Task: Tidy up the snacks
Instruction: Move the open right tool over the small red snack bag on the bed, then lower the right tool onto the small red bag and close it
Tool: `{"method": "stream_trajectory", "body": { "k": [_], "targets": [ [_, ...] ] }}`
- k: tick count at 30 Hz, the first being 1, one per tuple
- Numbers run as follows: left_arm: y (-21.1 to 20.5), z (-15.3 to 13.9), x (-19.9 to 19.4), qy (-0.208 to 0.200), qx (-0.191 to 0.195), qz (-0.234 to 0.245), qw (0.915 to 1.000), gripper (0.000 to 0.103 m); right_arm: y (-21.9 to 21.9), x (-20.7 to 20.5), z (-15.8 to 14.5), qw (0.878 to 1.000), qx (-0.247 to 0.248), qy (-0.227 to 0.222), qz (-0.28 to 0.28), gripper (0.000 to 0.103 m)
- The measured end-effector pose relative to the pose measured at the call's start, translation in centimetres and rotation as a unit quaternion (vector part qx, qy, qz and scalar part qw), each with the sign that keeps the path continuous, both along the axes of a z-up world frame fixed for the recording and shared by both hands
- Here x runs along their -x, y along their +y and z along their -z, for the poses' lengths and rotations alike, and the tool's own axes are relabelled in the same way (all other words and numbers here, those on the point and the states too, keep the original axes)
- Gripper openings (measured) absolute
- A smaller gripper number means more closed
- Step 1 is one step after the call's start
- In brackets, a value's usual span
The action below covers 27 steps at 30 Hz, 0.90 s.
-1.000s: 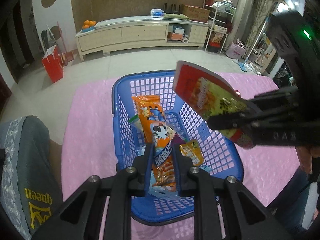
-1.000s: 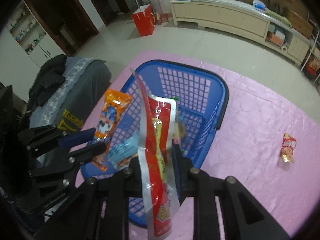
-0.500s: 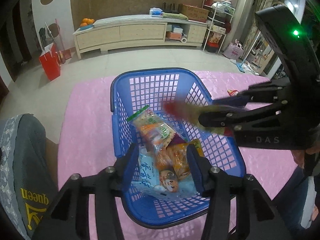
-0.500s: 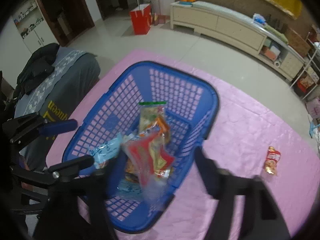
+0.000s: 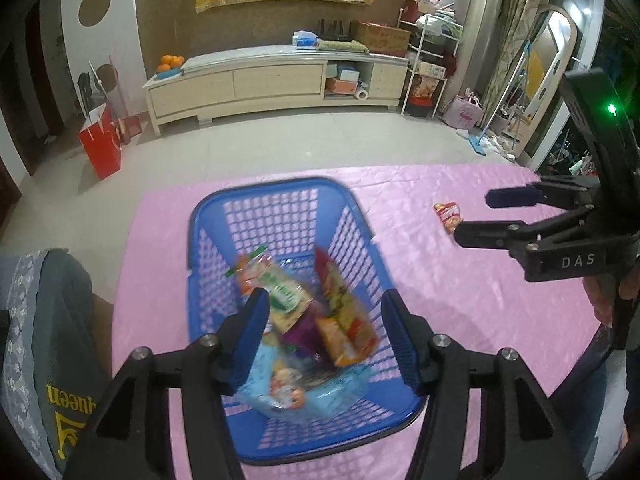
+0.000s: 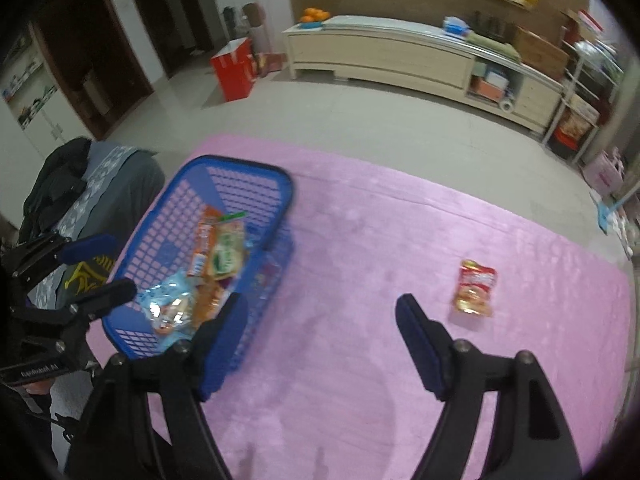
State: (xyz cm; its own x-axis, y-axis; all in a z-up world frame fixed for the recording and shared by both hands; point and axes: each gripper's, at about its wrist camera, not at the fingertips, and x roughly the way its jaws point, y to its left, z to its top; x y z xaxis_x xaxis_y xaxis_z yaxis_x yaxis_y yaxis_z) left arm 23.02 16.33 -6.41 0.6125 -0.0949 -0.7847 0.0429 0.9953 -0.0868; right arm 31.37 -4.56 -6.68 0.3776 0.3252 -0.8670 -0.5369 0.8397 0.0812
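Left gripper gapes over basket; right gripper gapes above cloth.

Dim indoor light, motion blur, fisheye vignetting

Snack packets in basket; lone packet on tablecloth, right.

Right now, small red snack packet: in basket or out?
Out. The red packet lies on the pink cloth, apart from the blue basket.
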Motion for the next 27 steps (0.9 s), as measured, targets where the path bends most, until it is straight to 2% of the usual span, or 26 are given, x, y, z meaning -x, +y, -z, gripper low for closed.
{"method": "stream_trajectory", "body": {
  "k": [7, 15, 20, 27],
  "targets": [
    [-4.8, -0.6, -3.4, 0.002, -0.005, 0.016, 0.9999, 0.056, -4.8, -2.2, 0.8, 0.999, 0.0, 0.012, 0.034, 0.08],
    [-10.1, 0.3, -7.9, 0.017, -0.013, 0.037, 0.9991, 0.056, -10.4, -5.5, 2.7, 0.996, 0.0, 0.033, 0.08, 0.08],
    [-12.4, 2.0, -11.2, 0.034, -0.021, 0.036, 0.9986, 0.056, -12.8, -8.0, 4.8, 0.992, -0.001, 0.059, 0.109, 0.08],
    [-14.6, 5.9, -15.4, 0.075, -0.014, 0.028, 0.9967, 0.056, -13.7, -11.1, 9.6, 0.988, 0.025, 0.096, 0.118, 0.08]
  ]
}}
